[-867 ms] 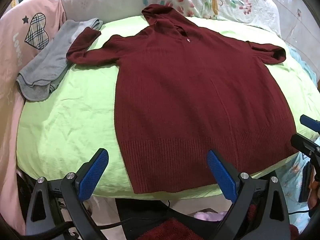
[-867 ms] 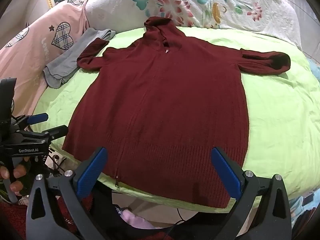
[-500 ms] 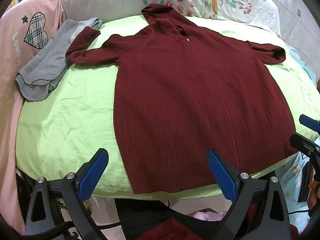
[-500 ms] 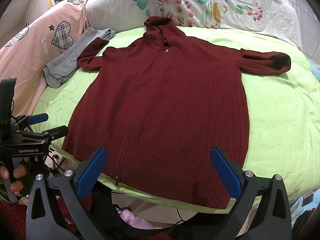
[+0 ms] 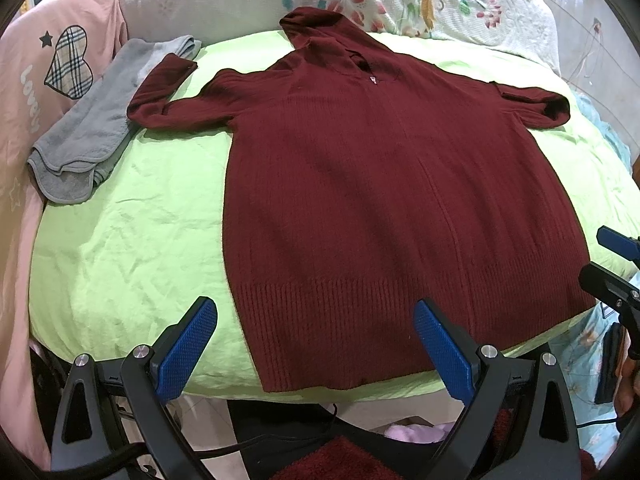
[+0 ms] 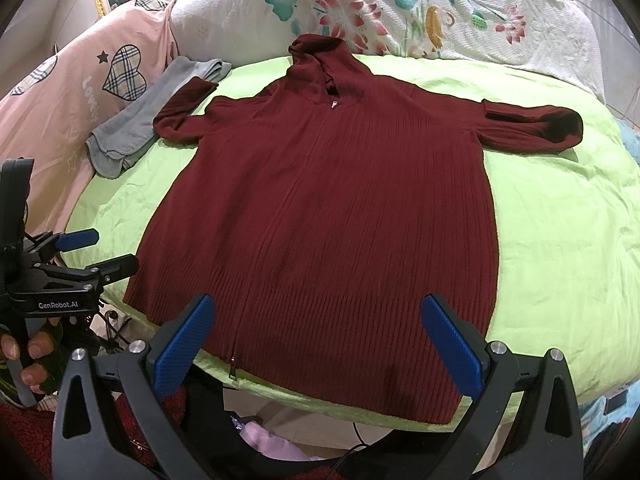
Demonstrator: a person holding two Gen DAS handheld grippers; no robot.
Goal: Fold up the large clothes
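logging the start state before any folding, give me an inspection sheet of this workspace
surface: lime green sheet, wrinkled, on a rounded bed.
job's things: maroon hooded sweater lies flat, front up, sleeves spread, hem at the near edge; unfolded.
clutter: grey folded cloth under the left sleeve's cuff.
grippers: left tool and right tool both open, empty, above the hem.
cables: black cable below the bed edge.
surroundings: floral white cover, pink heart-print fabric.
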